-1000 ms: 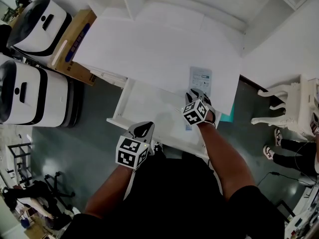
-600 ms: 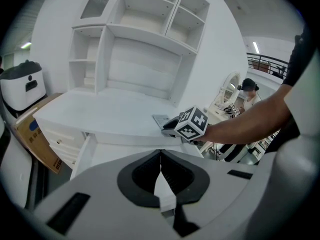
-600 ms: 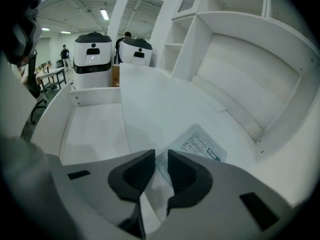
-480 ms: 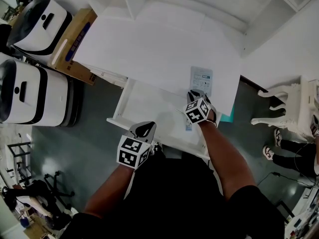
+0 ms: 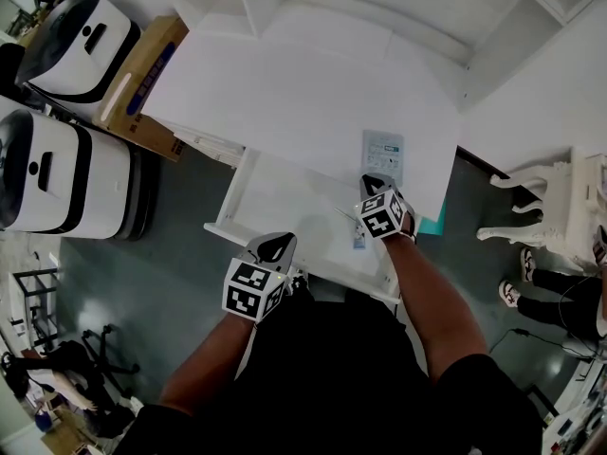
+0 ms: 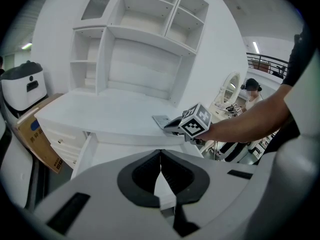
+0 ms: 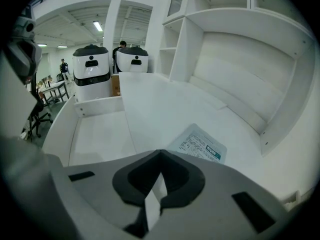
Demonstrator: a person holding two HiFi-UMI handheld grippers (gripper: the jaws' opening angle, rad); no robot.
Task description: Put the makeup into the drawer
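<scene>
A flat white printed makeup packet (image 5: 382,152) (image 7: 197,144) (image 6: 161,120) lies on the white desk top, near its front edge. Below that edge the white drawer (image 5: 228,207) (image 7: 95,105) stands pulled out. My right gripper (image 5: 372,180) (image 7: 160,153) hovers over the drawer's right end, just short of the packet. Its jaws are shut with nothing between them. A small bluish thing (image 5: 358,240) lies in the drawer beneath that hand, too small to identify. My left gripper (image 5: 275,245) (image 6: 160,154) hangs in front of the drawer, also shut and empty.
Two white machines (image 5: 57,173) (image 5: 76,41) and a cardboard box (image 5: 142,79) stand left of the desk. White shelves (image 7: 240,59) rise at the desk's back. A white chair (image 5: 560,207) and a person's legs (image 5: 555,301) are at the right.
My right gripper has rolled a little and edged slightly right, staying by the desk's front edge. The left gripper and the packet have not moved.
</scene>
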